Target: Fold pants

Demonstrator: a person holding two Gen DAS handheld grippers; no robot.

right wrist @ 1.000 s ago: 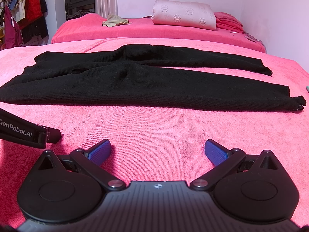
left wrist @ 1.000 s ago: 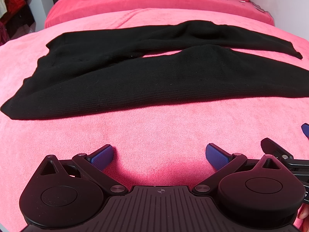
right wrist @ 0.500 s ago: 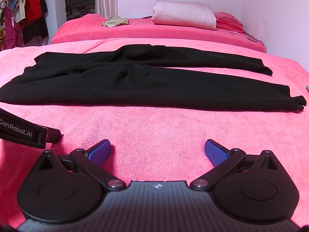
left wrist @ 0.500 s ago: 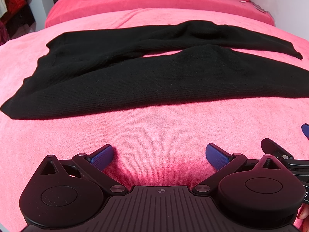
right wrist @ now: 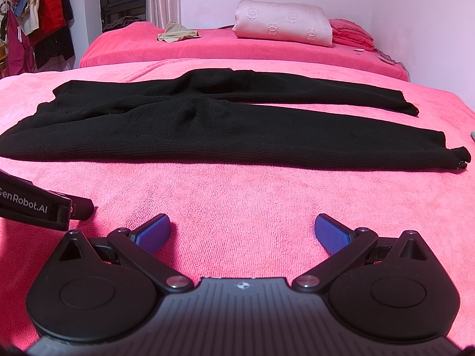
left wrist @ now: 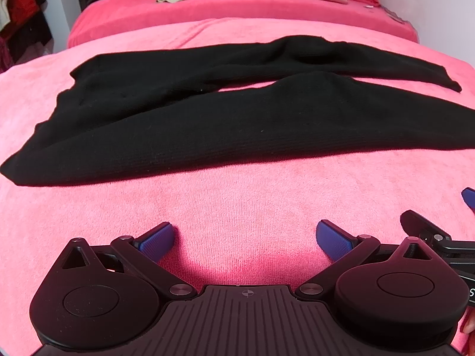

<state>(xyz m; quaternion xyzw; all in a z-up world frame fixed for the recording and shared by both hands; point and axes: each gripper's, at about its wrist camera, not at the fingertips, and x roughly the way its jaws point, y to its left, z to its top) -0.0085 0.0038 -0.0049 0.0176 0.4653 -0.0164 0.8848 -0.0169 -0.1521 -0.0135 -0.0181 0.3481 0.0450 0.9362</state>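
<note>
Across the middle of both wrist views, black knit pants [left wrist: 225, 124] lie flat and unfolded on a bed covered in pink terry cloth [left wrist: 243, 201], waistband toward the left of the frame, two legs running right and parted by a thin wedge of pink. At lower left and centre of its own view, the left hand-held gripper [left wrist: 245, 238] rests low over the cloth, blue pads spread wide and holding nothing, well short of the near hem. Further right, the right hand-held gripper [right wrist: 242, 231] sits likewise, jaws apart and empty, with the near leg's cuff [right wrist: 457, 160] at the right edge of its frame. A cream pillow [right wrist: 282, 23] and a crumpled beige garment [right wrist: 178, 34] lie on a second bed at upper centre, clear of the work.

No fold has begun. A clean first step would likely be to pinch the near edge at the waistband with the left and near the cuff with the right, taking both layers, then carry the near leg over the far one evenly, keeping the knit taut so it does not sag or bunch.
</note>
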